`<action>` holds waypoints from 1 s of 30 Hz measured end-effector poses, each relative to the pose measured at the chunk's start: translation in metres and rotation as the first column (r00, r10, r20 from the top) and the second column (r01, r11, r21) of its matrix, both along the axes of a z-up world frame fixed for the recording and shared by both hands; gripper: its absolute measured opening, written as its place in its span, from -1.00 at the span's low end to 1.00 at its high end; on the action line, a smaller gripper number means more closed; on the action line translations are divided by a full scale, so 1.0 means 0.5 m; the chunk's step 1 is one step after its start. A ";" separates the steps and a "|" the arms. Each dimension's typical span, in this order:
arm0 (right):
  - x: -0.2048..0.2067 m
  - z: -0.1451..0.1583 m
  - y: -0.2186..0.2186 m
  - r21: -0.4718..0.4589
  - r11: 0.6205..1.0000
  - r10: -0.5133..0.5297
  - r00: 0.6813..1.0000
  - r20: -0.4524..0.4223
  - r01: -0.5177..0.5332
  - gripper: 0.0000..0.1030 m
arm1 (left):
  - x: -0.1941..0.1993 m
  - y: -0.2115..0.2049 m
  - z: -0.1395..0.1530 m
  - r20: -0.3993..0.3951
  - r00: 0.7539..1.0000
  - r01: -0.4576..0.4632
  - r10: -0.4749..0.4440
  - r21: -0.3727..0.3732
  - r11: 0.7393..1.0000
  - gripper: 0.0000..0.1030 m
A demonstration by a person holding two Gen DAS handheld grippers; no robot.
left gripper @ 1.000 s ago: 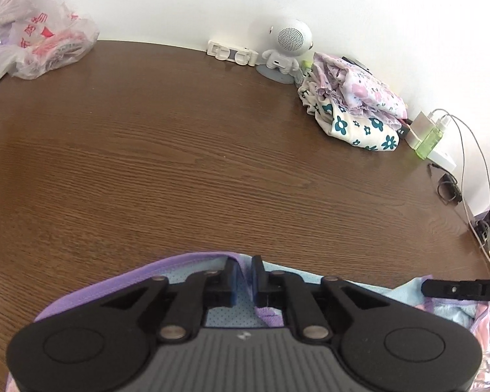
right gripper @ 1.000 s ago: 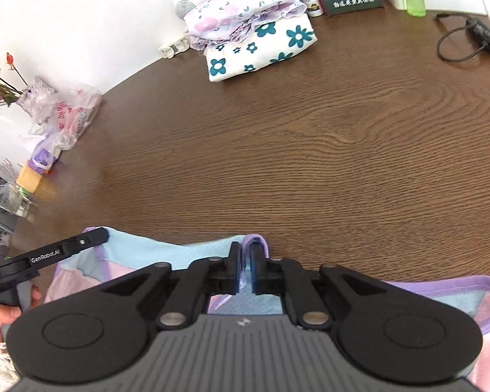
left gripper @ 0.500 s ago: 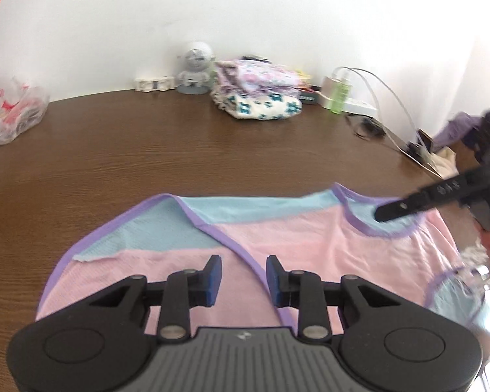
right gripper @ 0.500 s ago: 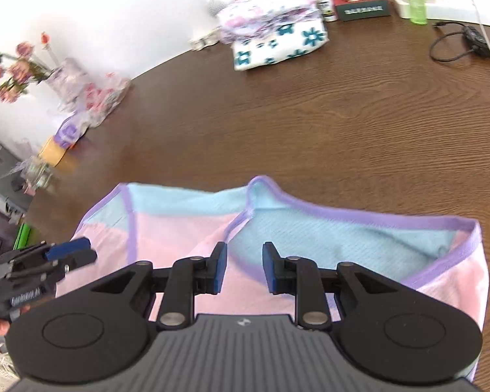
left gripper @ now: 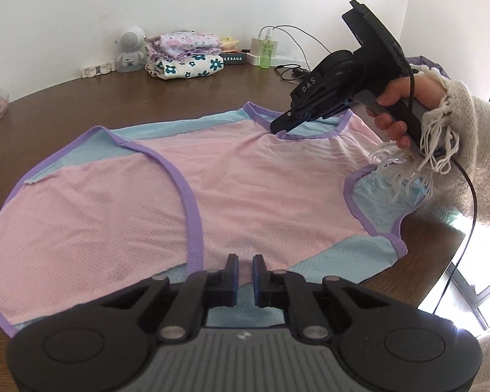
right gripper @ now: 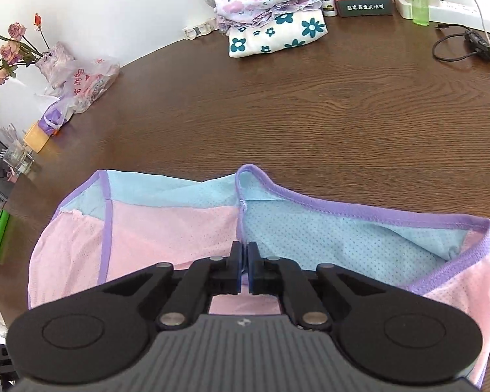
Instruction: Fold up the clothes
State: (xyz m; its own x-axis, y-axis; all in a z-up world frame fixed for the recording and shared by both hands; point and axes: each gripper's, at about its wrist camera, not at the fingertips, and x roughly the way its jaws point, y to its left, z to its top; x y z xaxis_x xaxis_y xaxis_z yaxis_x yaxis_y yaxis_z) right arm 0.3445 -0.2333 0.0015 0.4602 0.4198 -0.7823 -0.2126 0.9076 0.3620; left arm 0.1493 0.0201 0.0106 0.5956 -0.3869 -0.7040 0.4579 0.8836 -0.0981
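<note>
Left wrist view: the pink-and-blue vest point(left gripper: 261, 189) lies spread flat across the middle of the frame on the brown table point(left gripper: 179, 98). A second ago it showed only as a bunched strip at the bottom edge, pinched in both claws. Half a second ago both claws stood wide apart over it, and now both have narrowed again.

I judge that the cloth has been laid out and a fresh grip is being taken, so it is ready for a fold.

Its long axis runs from left to right in this view. The purple-trimmed neck opening is at the upper right, an armhole is at the right edge, and what looks like the hem end is at the left.

The right gripper point(left gripper: 277, 126), held in a hand point(left gripper: 395, 111) with a fringed cream sleeve, is clenched on the neck trim, and the cloth puckers toward its tip. In the right wrist view its fingers nearly meet at the seam.

The left gripper point(left gripper: 245, 271) sits at the near blue edge at the bottom centre. Only a slit shows between its fingers, and I cannot tell whether cloth is caught there.

A folded floral pile point(left gripper: 186, 55) sits at the upper centre by the wall.
</note>
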 end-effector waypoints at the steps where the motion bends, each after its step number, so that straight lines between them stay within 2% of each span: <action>1: 0.000 0.000 -0.006 -0.003 1.000 -0.011 1.000 -0.004 0.011 -0.95 | -0.004 0.000 -0.003 -0.002 1.000 -0.001 0.001 -0.003 1.000 -0.85; 4: -0.006 0.004 -0.018 -0.014 0.999 -0.041 0.999 0.006 0.041 -0.89 | -0.002 0.001 -0.005 -0.003 1.000 -0.020 0.020 -0.016 1.000 -0.83; 8: -0.036 0.031 -0.031 0.042 0.998 -0.045 0.998 0.033 0.043 -0.74 | -0.013 0.012 0.006 0.006 0.999 -0.052 0.053 -0.044 0.998 -0.75; 9: -0.055 0.042 -0.029 0.030 0.999 -0.031 0.998 0.061 0.029 -0.58 | -0.017 0.015 0.010 0.014 0.998 -0.061 0.062 -0.045 0.997 -0.68; 10: -0.074 0.054 -0.027 0.019 1.000 -0.016 0.996 0.090 0.015 -0.30 | -0.022 0.020 0.015 0.022 0.997 -0.074 0.075 -0.049 0.996 -0.55; 11: -0.093 0.066 -0.025 0.006 1.000 -0.002 0.993 0.119 0.001 -0.16 | -0.028 0.026 0.019 0.030 0.995 -0.092 0.094 -0.056 0.994 -0.45; 12: -0.118 0.074 -0.023 -0.014 1.000 0.010 0.989 0.149 -0.008 0.00 | -0.032 0.032 0.023 0.035 0.993 -0.114 0.116 -0.064 0.991 -0.20; 13: -0.143 0.082 -0.022 -0.035 0.999 0.023 0.984 0.179 -0.017 0.05 | -0.037 0.038 0.026 0.039 0.990 -0.135 0.138 -0.078 0.988 0.02; 16: -0.227 0.095 -0.025 -0.108 0.994 0.019 0.963 0.269 0.010 0.64 | -0.056 0.057 0.036 0.049 0.977 -0.198 0.207 -0.141 0.970 0.11; 17: -0.256 0.096 -0.029 -0.118 0.993 0.018 0.955 0.298 0.018 0.68 | -0.062 0.063 0.039 0.049 0.973 -0.216 0.227 -0.166 0.962 0.17; 19: -0.313 0.092 -0.038 -0.119 0.992 0.010 0.944 0.329 0.031 0.90 | -0.075 0.072 0.041 0.049 0.966 -0.237 0.254 -0.220 0.946 0.62; 21: -0.362 0.083 -0.046 -0.106 0.993 -0.006 0.941 0.338 0.044 0.96 | -0.089 0.071 0.042 0.063 0.961 -0.248 0.269 -0.237 0.939 0.70; 24: -0.419 0.066 -0.057 -0.085 0.994 -0.036 0.943 0.331 0.068 0.99 | -0.104 0.057 0.042 0.086 0.959 -0.249 0.271 -0.205 0.946 0.72; 30: -0.477 0.031 -0.083 0.047 0.988 -0.152 0.948 0.280 0.145 0.99 | -0.126 0.033 0.026 0.091 0.962 -0.241 0.259 -0.170 0.955 0.76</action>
State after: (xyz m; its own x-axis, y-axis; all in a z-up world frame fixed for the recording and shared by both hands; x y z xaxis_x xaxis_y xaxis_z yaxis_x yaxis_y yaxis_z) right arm 0.1061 -0.2749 0.0172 0.7189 0.3482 -0.6017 -0.1730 0.9279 0.3303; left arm 0.0863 0.0366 0.0237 0.7582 -0.3153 -0.5706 0.2402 0.9488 -0.2051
